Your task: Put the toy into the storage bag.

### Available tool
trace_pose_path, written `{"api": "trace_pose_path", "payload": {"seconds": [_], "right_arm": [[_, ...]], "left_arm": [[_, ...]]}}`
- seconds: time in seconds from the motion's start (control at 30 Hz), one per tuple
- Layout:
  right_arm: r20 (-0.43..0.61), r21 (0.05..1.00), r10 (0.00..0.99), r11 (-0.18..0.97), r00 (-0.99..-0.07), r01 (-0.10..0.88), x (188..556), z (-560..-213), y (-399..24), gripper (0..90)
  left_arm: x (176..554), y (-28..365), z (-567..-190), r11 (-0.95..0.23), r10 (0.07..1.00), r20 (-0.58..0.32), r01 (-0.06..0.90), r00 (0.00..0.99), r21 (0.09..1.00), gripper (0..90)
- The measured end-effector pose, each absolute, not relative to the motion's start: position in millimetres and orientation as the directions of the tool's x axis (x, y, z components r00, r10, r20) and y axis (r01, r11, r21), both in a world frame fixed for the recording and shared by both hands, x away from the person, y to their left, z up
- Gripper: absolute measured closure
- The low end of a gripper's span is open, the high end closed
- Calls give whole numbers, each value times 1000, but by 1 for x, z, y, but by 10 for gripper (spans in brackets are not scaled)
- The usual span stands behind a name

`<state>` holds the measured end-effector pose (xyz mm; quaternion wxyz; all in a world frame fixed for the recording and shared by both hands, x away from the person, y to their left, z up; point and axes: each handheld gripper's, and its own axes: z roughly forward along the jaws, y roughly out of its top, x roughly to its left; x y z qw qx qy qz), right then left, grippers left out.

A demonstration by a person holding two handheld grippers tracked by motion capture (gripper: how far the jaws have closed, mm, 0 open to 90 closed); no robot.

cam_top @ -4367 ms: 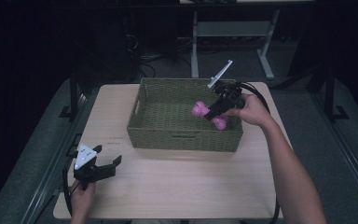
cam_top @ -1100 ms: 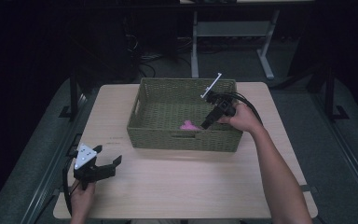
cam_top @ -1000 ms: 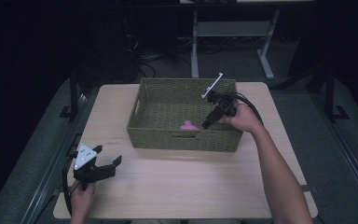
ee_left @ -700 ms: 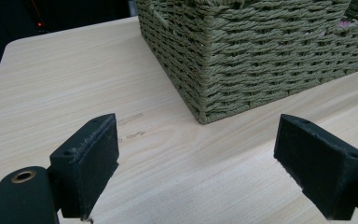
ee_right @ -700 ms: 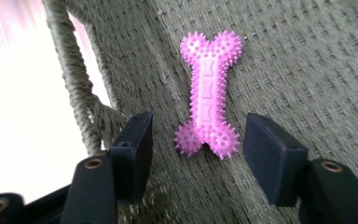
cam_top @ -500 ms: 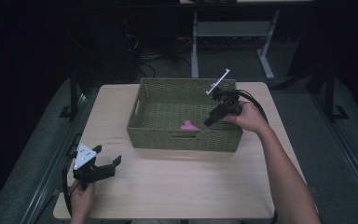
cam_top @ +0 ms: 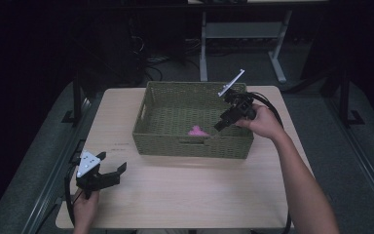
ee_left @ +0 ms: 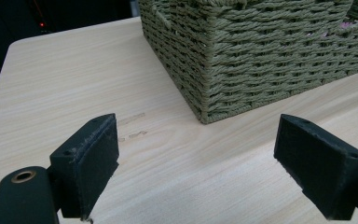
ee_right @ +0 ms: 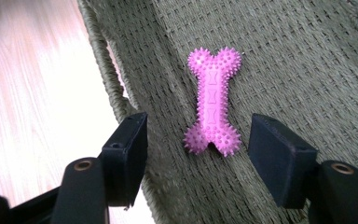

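- Since the earliest frame, pink bone toy (ee_right: pixel 213 103) has left the right tongs (cam_top: pixel 222 123) and now lies loose on the floor of the woven basket (cam_top: pixel 233 146). The right tongs have drawn up and back toward the basket's 3 o'clock rim over the last half second.
- Right tongs: jaws parted wide, nothing between them. In the right gripper view the toy lies flat between and beyond the two pads, touching neither. Judged a release just made, hand clearing away so the toy is not nudged.
- Toy location in the high view: inside the basket, toward its 6 o'clock wall, a little right of centre (cam_top: pixel 196 131). It lies flat, spiked knobs at both ends, long axis roughly along the tongs' line of sight.
- Left tongs (cam_top: pixel 111 172): unchanged since the earlier frames, parked low at the tabletop's (cam_top: pixel 185 190) 7 o'clock corner, jaws spread wide and empty. Left gripper view looks across bare wood at the basket's near corner. Judged idle, kept well apart from the basket to leave the right hand room.
- Basket sits toward the tabletop's 12 o'clock edge, within easy reach of the right arm.
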<state>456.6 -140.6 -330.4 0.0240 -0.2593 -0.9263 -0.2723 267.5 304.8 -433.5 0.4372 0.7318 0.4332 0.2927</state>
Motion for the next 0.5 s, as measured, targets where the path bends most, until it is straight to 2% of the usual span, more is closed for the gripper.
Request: {"api": "trace_pose_path", "payload": {"seconds": [0.5], "right_arm": [[159, 526, 460, 709, -873, 469, 435, -315, -147, 340]], "left_arm": [[267, 304, -433, -244, 889, 50, 378, 454, 893, 133]]}}
